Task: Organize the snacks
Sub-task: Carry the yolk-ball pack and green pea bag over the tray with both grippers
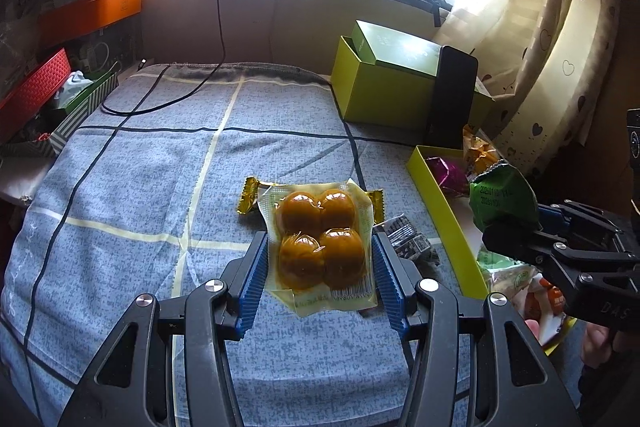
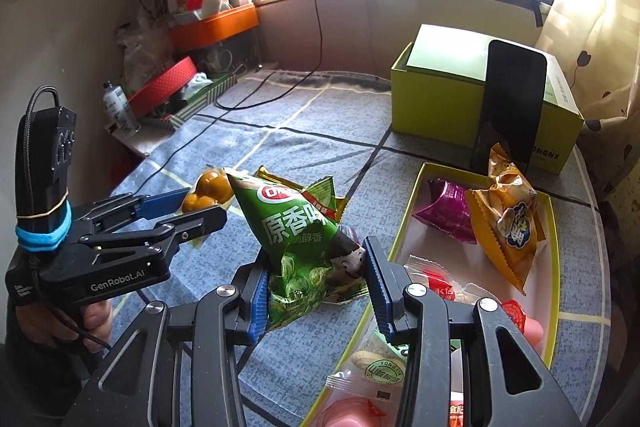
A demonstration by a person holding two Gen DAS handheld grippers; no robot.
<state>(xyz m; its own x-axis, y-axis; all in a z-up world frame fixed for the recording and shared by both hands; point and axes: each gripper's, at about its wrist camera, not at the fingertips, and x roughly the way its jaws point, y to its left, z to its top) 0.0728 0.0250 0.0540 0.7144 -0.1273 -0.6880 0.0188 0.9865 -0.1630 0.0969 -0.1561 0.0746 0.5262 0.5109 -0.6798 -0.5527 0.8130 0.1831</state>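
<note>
You are looking at a counter with a blue cloth on it. The cloth has dark lines and pale yellow lines that cross. A black cable lies in a loop on the far part. A big green box stands at the far right. A black phone leans upright on its front. Closer, a flat yellow tray lies on the cloth, with snack bags in it. A gold wrapper lies in the middle. A dark, shiny wrapper lies just beside the tray.
</note>
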